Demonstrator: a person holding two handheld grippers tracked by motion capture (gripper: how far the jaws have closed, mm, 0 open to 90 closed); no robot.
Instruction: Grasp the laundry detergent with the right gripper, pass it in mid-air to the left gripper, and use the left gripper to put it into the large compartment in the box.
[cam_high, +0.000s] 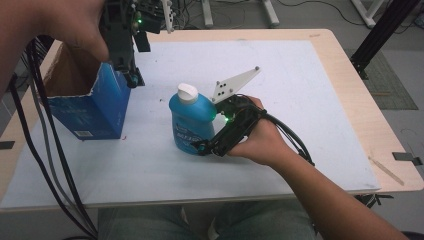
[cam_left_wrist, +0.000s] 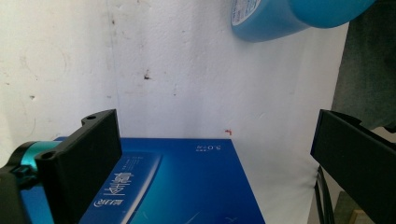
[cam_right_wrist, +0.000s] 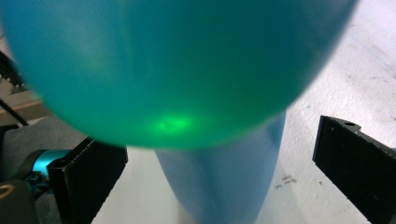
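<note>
A blue bottle (cam_high: 186, 120) with a white cap (cam_high: 188, 93) stands upright in the middle of the white mat. My right gripper (cam_high: 207, 145) is at its right side, low on the body. In the right gripper view the bottle (cam_right_wrist: 177, 70) sits very close between the wide-apart jaws of the open right gripper (cam_right_wrist: 215, 140), and neither jaw touches it. A blue carton (cam_high: 92, 107) with an open, torn top stands at the left. My left gripper (cam_high: 131, 75) points down at its right rim, open (cam_left_wrist: 217, 121), over the carton's side (cam_left_wrist: 177, 186). The bottle (cam_left_wrist: 280, 16) is beyond it.
The white mat (cam_high: 280, 90) covers most of a wooden table (cam_high: 360, 115). Black cables (cam_high: 45, 150) hang along the left side. A thin wooden stick (cam_high: 385, 170) and a strip of black tape (cam_high: 407, 156) lie near the right edge. A black frame post (cam_high: 380, 35) rises at the back right.
</note>
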